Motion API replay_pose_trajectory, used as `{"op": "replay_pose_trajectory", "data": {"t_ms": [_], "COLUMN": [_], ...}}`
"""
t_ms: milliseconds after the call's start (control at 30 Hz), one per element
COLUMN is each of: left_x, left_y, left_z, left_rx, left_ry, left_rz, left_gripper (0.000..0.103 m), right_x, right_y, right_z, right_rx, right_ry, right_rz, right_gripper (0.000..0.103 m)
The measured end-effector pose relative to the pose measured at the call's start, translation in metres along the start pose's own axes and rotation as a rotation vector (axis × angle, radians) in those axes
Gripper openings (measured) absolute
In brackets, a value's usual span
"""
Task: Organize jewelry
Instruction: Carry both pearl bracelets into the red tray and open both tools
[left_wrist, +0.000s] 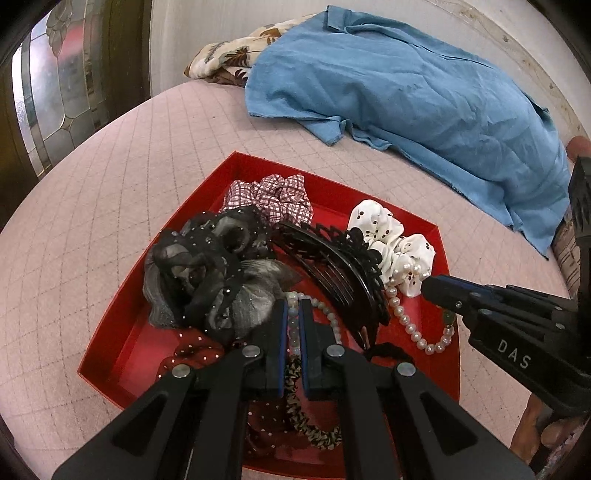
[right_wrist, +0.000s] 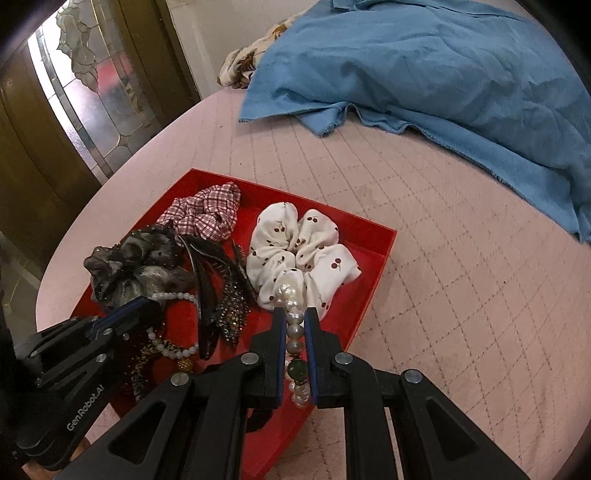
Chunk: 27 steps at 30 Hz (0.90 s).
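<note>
Red tray (left_wrist: 122, 325) sits on the pink quilted surface (left_wrist: 92, 192), holding scrunchies, a black comb clip (left_wrist: 332, 266) and beaded strands. Left gripper (left_wrist: 293, 308) is clamped on a pale bead bracelet (left_wrist: 325, 314) near the tray's middle. Right gripper (right_wrist: 295, 314) is clamped on the pearl bracelet (right_wrist: 293, 332), beside the white cherry-print scrunchie (right_wrist: 295, 251).

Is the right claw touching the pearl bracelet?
Touching. The right wrist view shows the right claw shut on the pearl bracelet, pads pressing its beads.
</note>
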<state>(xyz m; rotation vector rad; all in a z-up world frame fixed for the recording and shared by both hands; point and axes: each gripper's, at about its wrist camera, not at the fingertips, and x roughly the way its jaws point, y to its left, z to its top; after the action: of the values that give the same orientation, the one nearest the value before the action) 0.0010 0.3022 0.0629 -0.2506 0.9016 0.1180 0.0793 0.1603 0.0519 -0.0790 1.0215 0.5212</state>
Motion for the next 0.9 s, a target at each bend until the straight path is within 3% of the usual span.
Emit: {"op": "replay_pose_trajectory", "data": {"t_ms": [433, 900], "left_x": [0.000, 0.000], "left_y": [-0.002, -0.002], "left_z": [-0.001, -0.001], "left_rx": [0.012, 0.007], "left_ry": [-0.002, 0.010], "left_rz": [0.016, 0.026], "left_gripper": [0.006, 0.006], "right_x": [0.001, -0.014], "right_y": [0.000, 0.005], "right_z": [-0.002, 0.012], "right_rx": [0.005, 0.025], "right_ry": [0.002, -0.071], "right_rz": [0.000, 0.015], "right_gripper": [0.011, 0.011]}}
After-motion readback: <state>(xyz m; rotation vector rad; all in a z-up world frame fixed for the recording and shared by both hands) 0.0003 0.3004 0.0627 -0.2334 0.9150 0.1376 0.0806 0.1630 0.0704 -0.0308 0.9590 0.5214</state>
